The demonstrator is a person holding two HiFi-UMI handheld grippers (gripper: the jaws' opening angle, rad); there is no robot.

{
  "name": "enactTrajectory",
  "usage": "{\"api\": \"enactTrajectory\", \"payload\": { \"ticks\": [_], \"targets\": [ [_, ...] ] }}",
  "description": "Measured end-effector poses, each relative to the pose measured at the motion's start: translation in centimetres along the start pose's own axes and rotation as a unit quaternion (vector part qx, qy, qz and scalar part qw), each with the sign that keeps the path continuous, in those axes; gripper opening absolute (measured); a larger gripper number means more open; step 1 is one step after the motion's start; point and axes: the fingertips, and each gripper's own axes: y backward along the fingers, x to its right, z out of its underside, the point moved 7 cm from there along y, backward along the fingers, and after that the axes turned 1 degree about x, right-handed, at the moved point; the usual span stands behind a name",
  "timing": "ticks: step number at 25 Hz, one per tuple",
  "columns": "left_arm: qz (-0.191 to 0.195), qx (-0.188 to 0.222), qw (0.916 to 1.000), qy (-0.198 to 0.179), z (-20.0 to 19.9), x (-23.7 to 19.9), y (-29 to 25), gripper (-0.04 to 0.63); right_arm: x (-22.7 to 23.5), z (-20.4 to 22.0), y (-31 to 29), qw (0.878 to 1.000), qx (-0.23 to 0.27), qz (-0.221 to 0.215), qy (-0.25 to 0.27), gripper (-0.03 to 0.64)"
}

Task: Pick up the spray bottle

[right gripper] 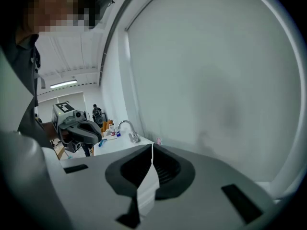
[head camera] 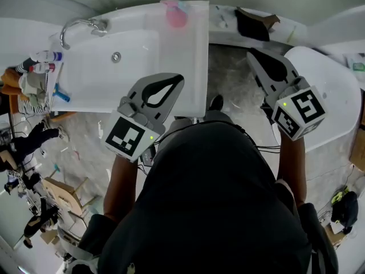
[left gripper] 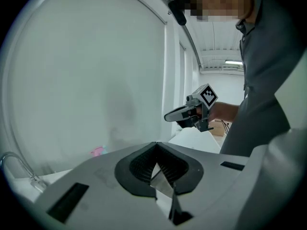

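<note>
- The left gripper (head camera: 178, 80) was closed, its two jaws meeting at the tips with nothing caught between them.
- It hung over the front right part of the white basin unit (head camera: 97, 90) and pointed toward the back wall.
- The right gripper (head camera: 251, 54) was closed as well, jaws pressed together and empty.
- It sat out to the right, over the speckled floor (head camera: 234, 79) between the basin unit and a white rounded fixture (head camera: 336, 90).
- What looked to me like the spray bottle (head camera: 175, 17), a small pink thing, stood at the far end of the flat ledge to the right of the bowl, close to the wall.
- I could not make out its shape well enough to be sure of it.
- It was ahead of the left gripper and well apart from it, and off to the left of the right gripper, also well apart.
- Neither gripper touched it.
- A curved tap (head camera: 78, 25) stood at the back left corner of the bowl.
- A few small bottles (head camera: 44, 61) were bunched at the left end of the unit, with a blue-handled item (head camera: 61, 95) just beside them.
- A dark object (head camera: 254, 23) lay on the back ledge, beyond the right gripper's tips.
- The person holding both tools wore a dark top (head camera: 217, 198).
</note>
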Motion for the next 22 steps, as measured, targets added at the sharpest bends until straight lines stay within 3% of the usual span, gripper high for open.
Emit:
{"api": "enactTrajectory", "payload": {
  "ticks": [5, 11, 22],
  "targets": [
    [-0.033, -0.015, 0.9993, 0.011, 0.0, 0.9, -0.2, 0.005, 1.2, 1.2, -1.6, 0.999, -0.006, -0.038, -0.005, 0.011],
    [-0.04, -0.024, 0.9984, 0.032, 0.4, 0.3, -0.6, 0.005, 2.6, 1.2, -2.9, 0.999, -0.017, -0.04, -0.01, 0.011],
    [0.0, -0.004, 0.9994, 0.035, 0.3, -6.0, -2.2, 0.005, 4.5, 0.3, -7.9, 0.999, -0.044, -0.001, -0.013, 0.012]
  ]
}}
